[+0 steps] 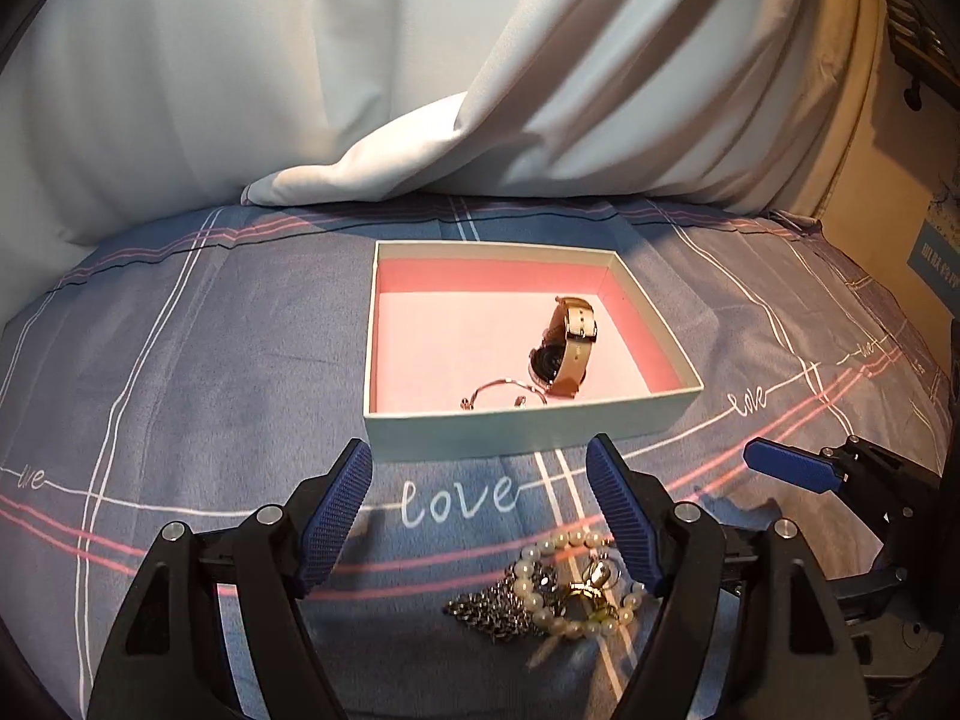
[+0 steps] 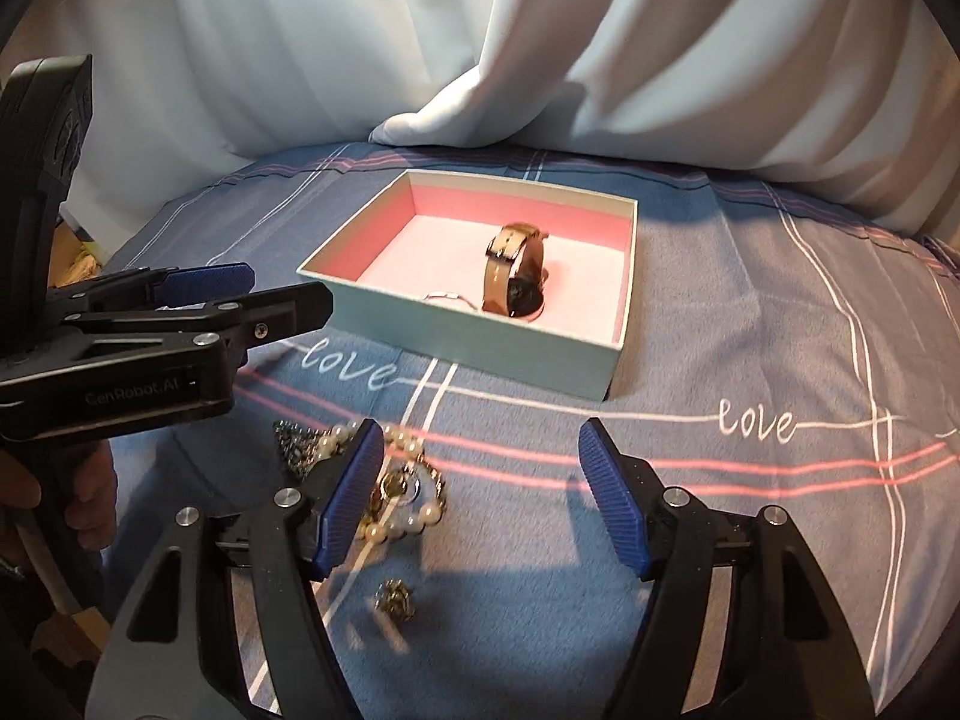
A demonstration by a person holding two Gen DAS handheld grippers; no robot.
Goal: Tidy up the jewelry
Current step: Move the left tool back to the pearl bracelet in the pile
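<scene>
Blue bedsheet (image 1: 180, 360); watch (image 1: 564, 348) on edge in box (image 1: 528, 429).

Left gripper (image 1: 480, 516) and right gripper (image 2: 483, 495) both wide open, empty, held low, side by side.

We saw the bangle (image 2: 447, 296) mostly hidden behind the box (image 2: 456, 342) wall. Beside our right gripper's (image 2: 480, 501) left jaw, the pearl bracelet (image 2: 399, 501) was blurred and partly covered.
</scene>
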